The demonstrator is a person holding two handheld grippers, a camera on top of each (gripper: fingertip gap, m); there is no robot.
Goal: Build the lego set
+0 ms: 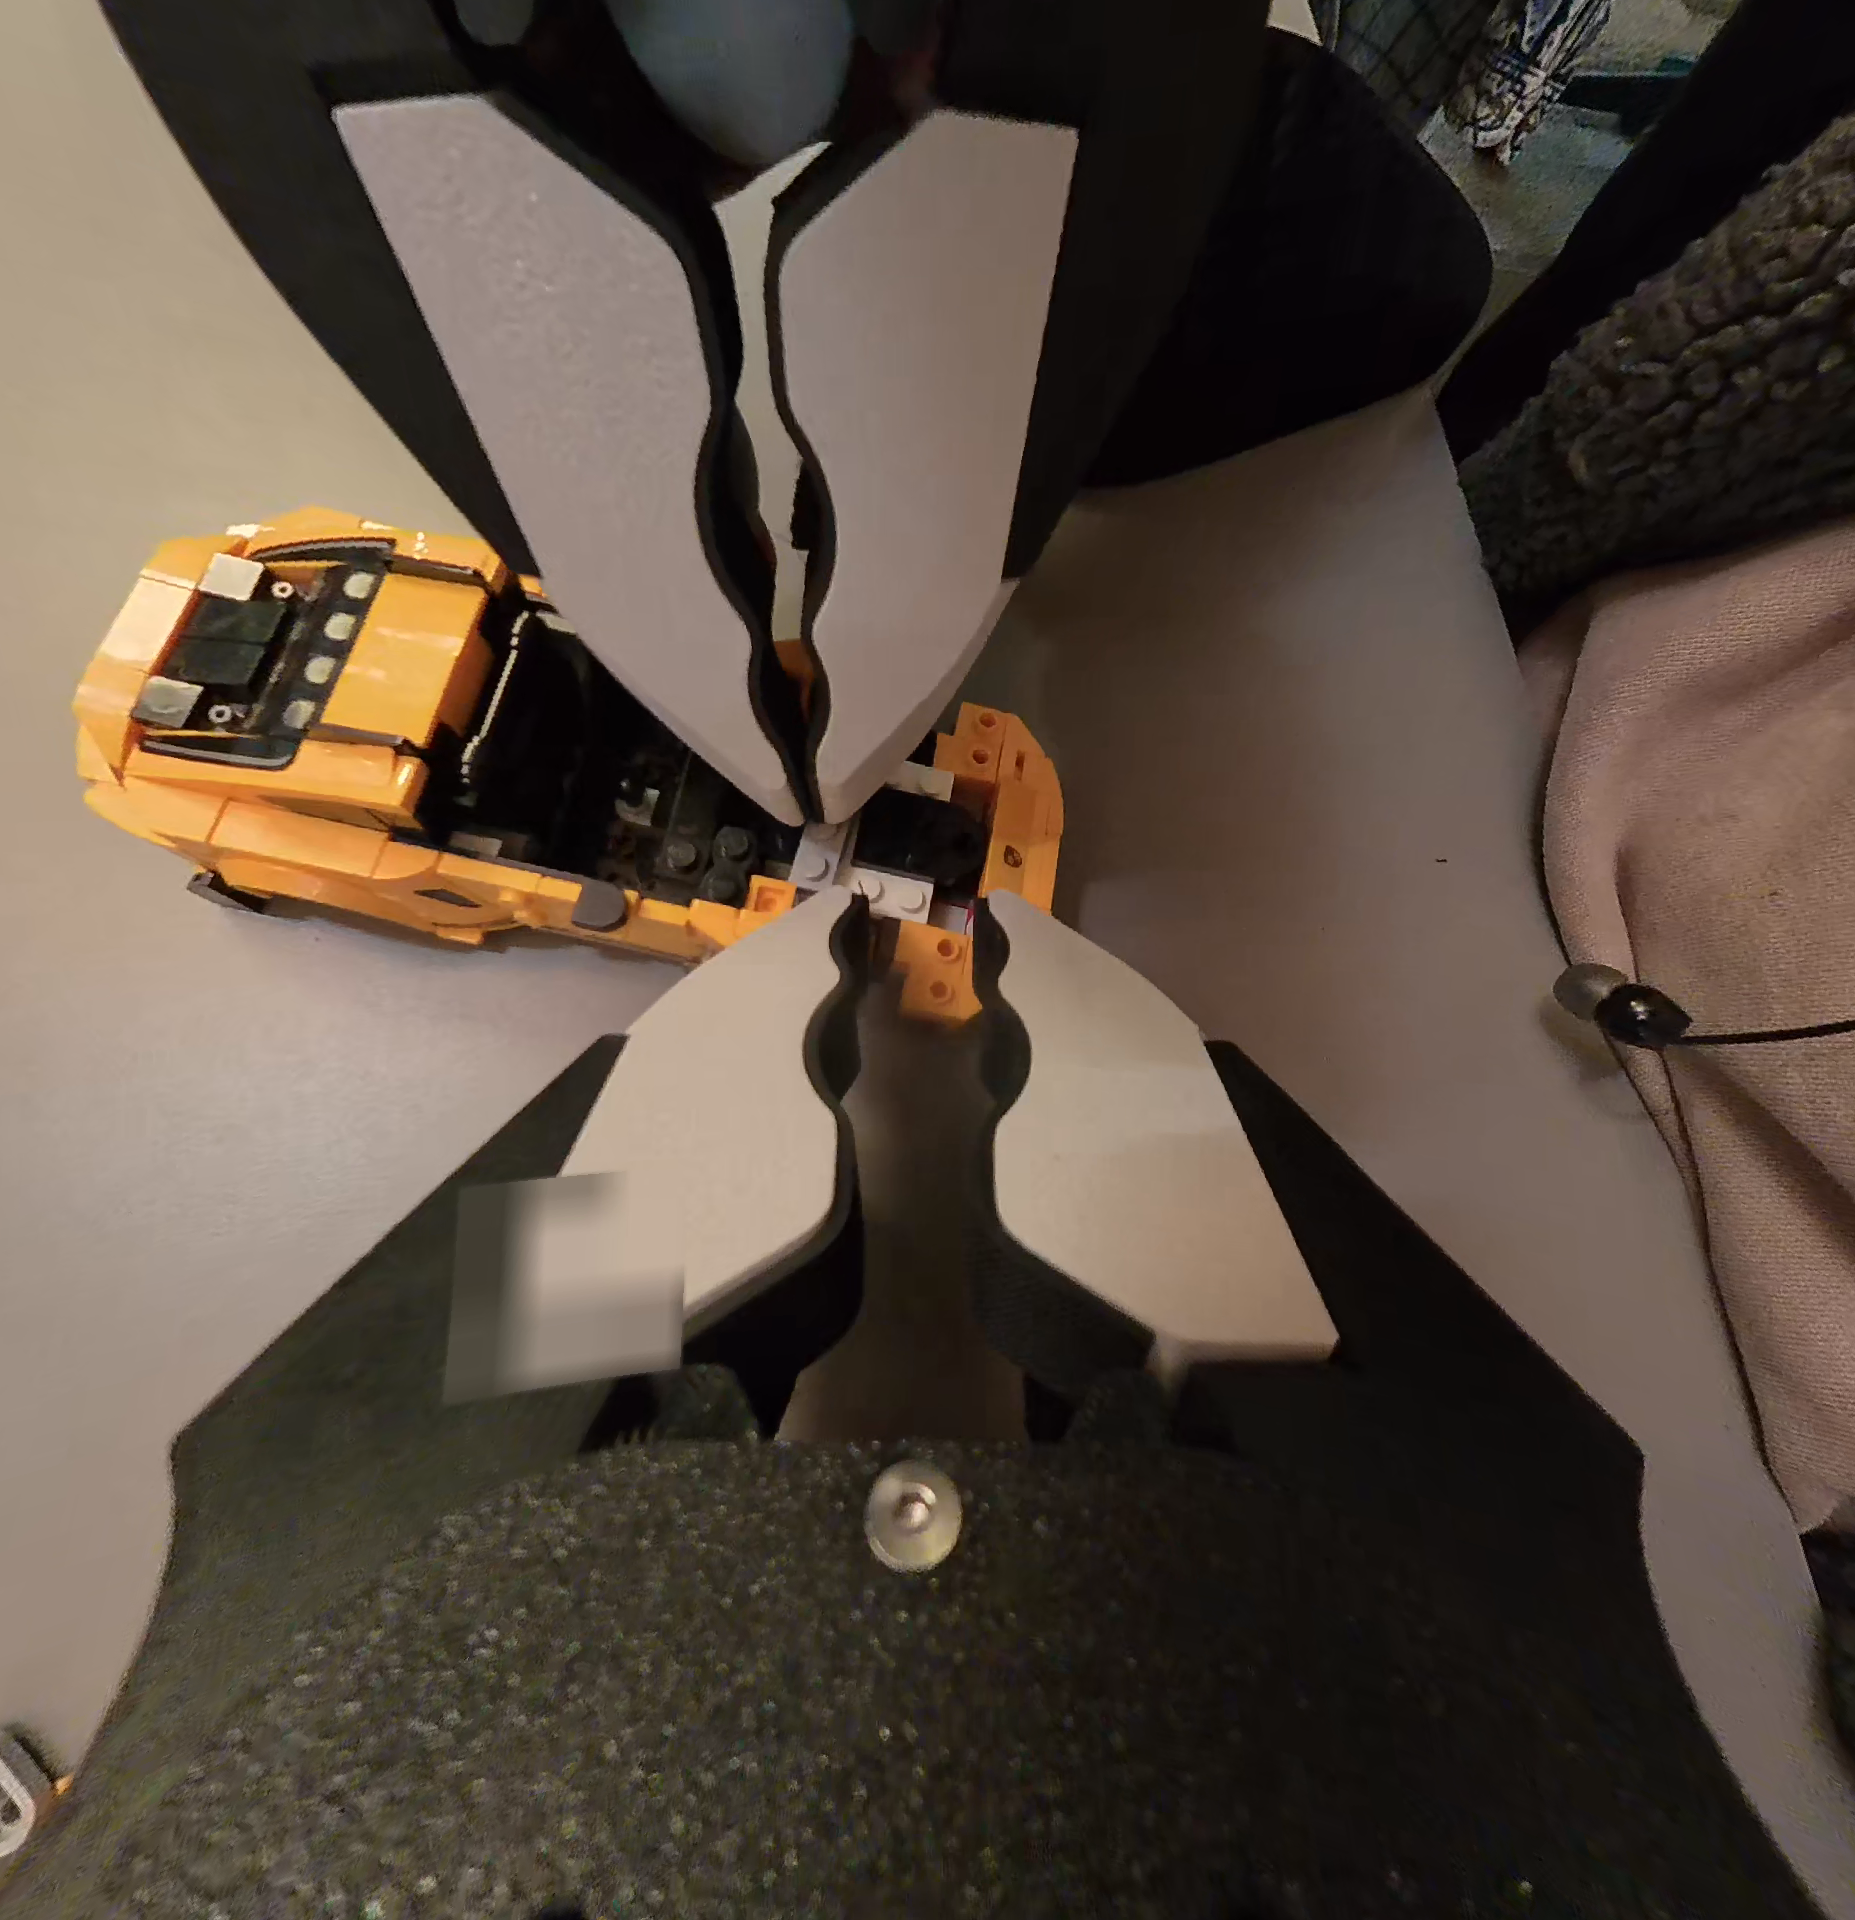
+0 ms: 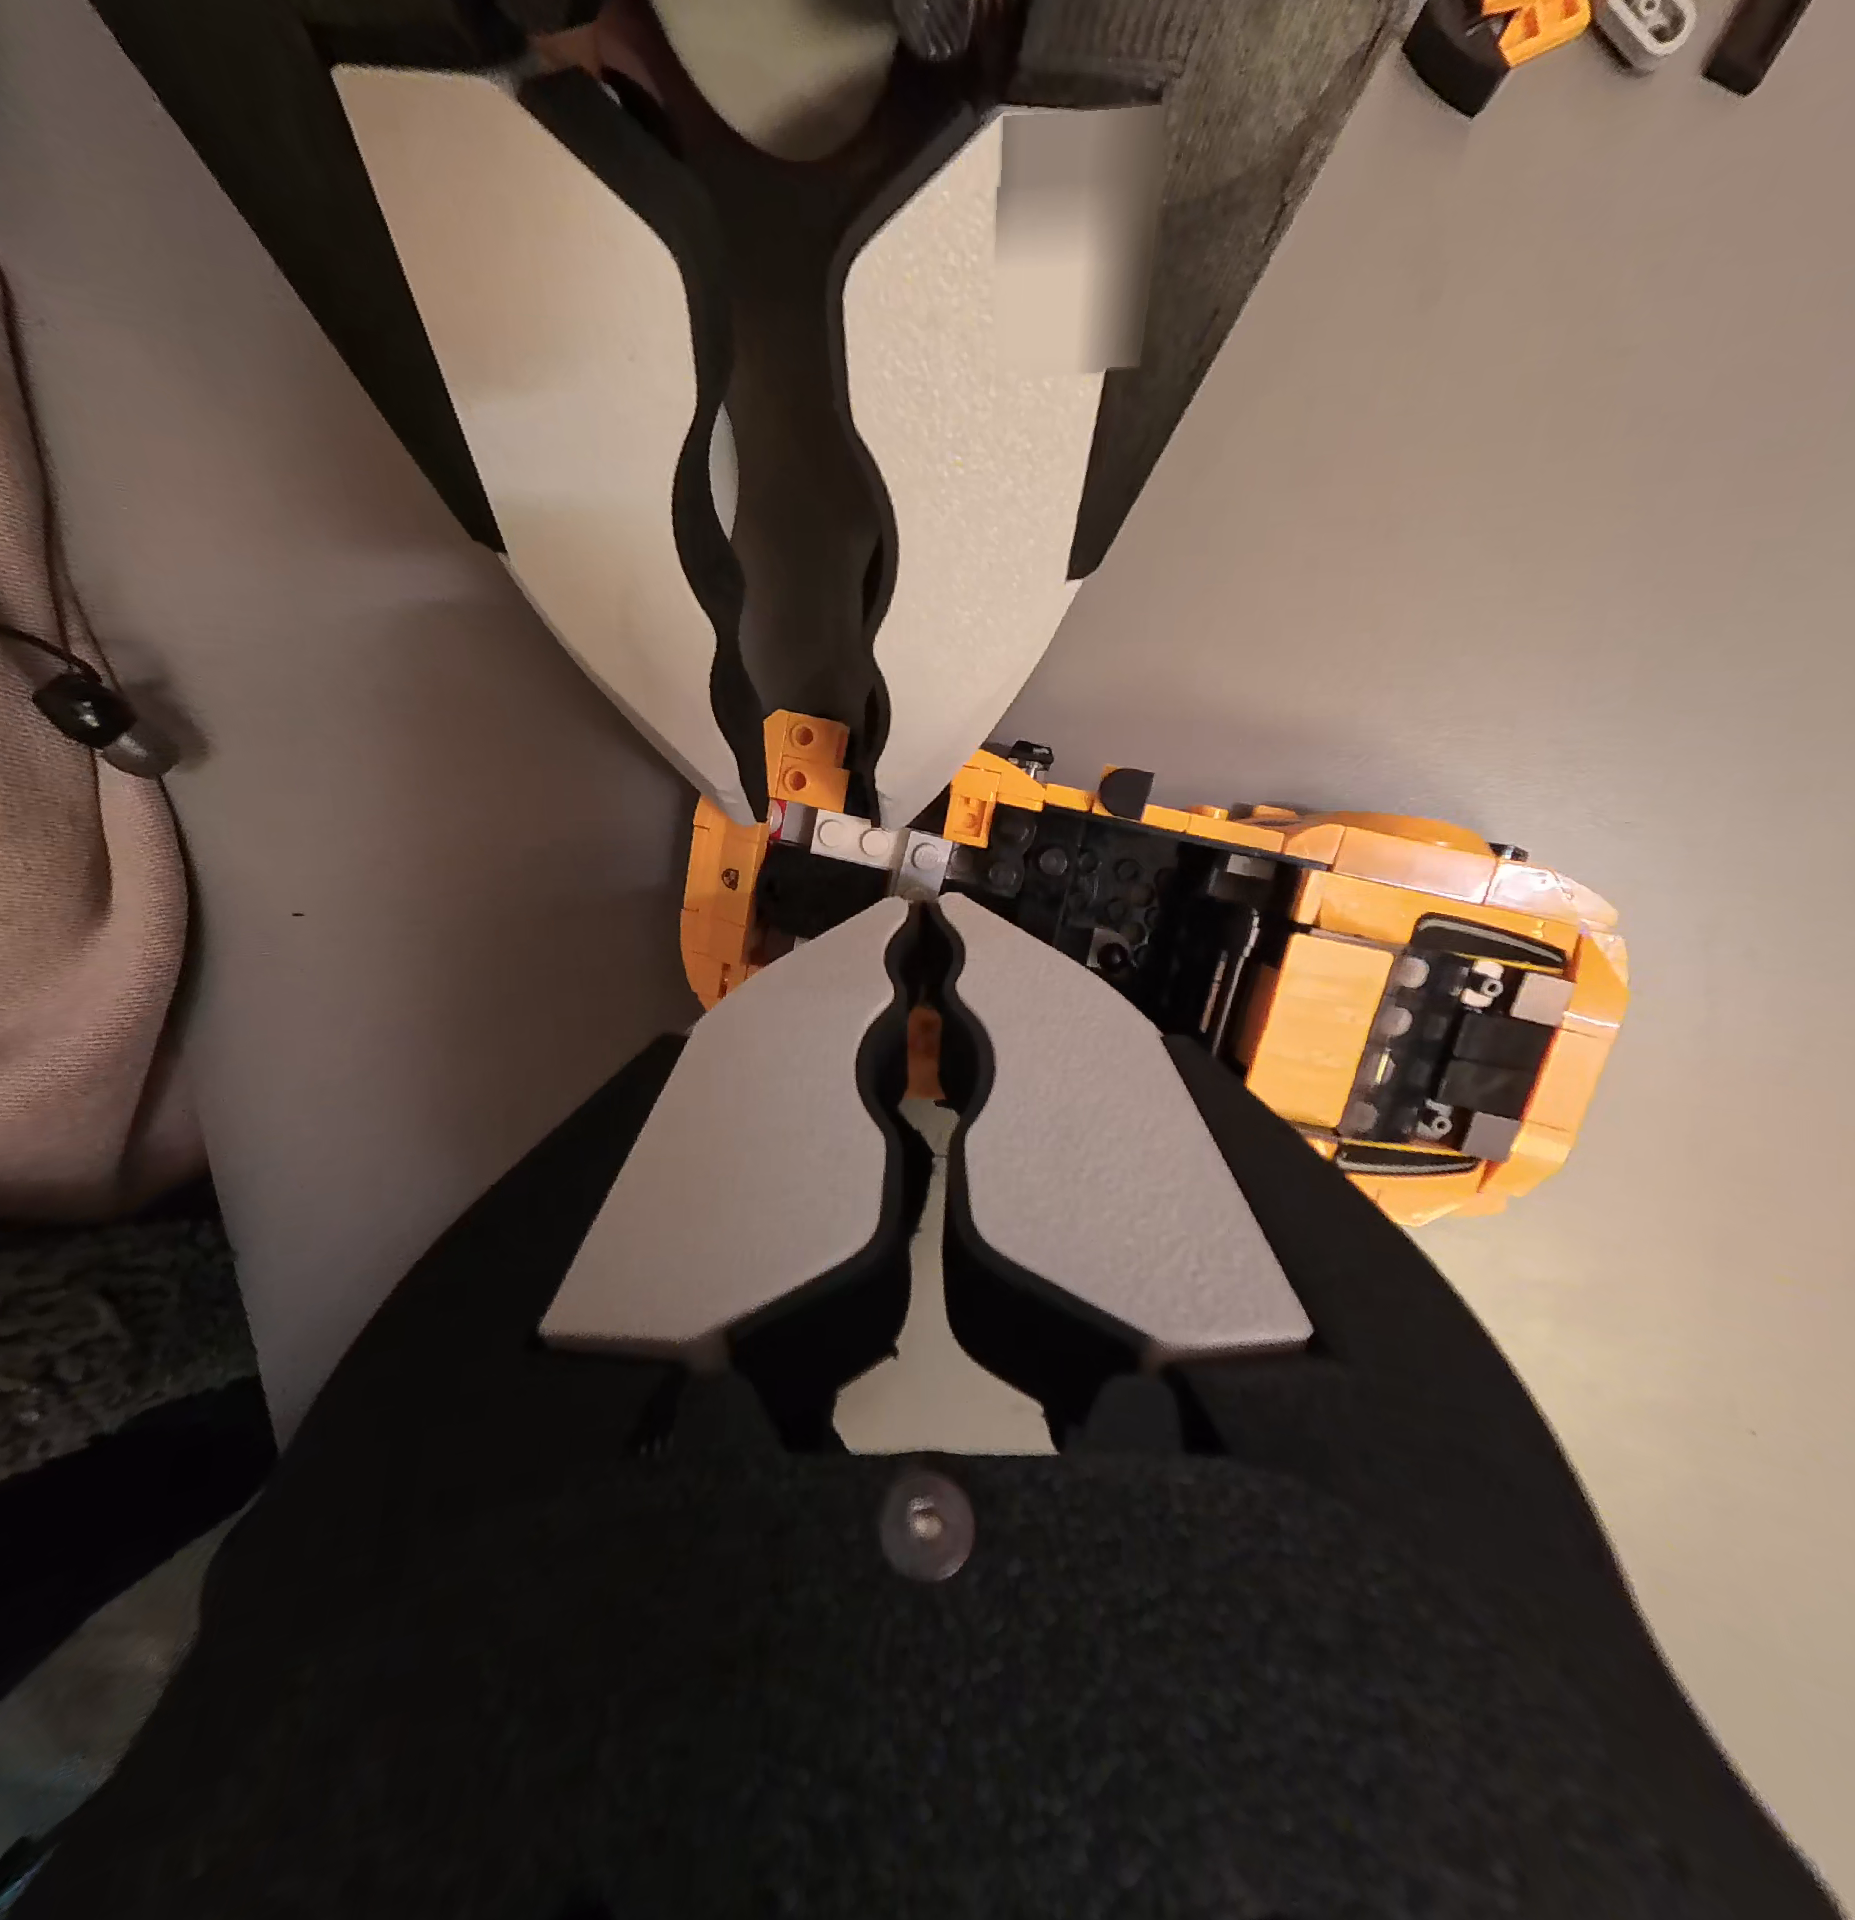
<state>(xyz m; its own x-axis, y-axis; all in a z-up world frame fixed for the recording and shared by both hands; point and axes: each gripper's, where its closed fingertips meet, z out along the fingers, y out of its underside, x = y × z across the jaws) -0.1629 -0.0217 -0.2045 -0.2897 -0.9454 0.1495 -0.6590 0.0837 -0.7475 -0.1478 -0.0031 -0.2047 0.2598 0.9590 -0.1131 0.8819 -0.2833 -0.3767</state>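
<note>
Two grippers meet nose to nose over one orange lego car (image 1: 310,769), which lies on the grey tabletop (image 1: 175,1143) directly beneath both sets of tips. The car's rear deck is finished; its cabin and front end stand open, black and grey studs exposed.

Left gripper (image 1: 918,914): released, jaws apart, tips straddling the orange studded bracket (image 1: 942,971) at the car's front corner, apparently without clamping it. Right gripper (image 2: 918,914): jaws nearly together at the tips, resting at the grey plate (image 2: 861,836) across the front; whether a small part is pinched there cannot be told.

Handling, as judged: the car is light, rigid and hard plastic, smooth on its orange panels and liable to slide on the tabletop. Pressed-on sections could pop loose under sideways load. Best hold is across the finished body sides; any pressing should go straight down onto the studs.

View differences: only the right wrist view shows loose parts (image 2: 1650,26) lying far beyond the left gripper. Only the left wrist view shows a dark chair (image 1: 1318,312) behind the right gripper.
</note>
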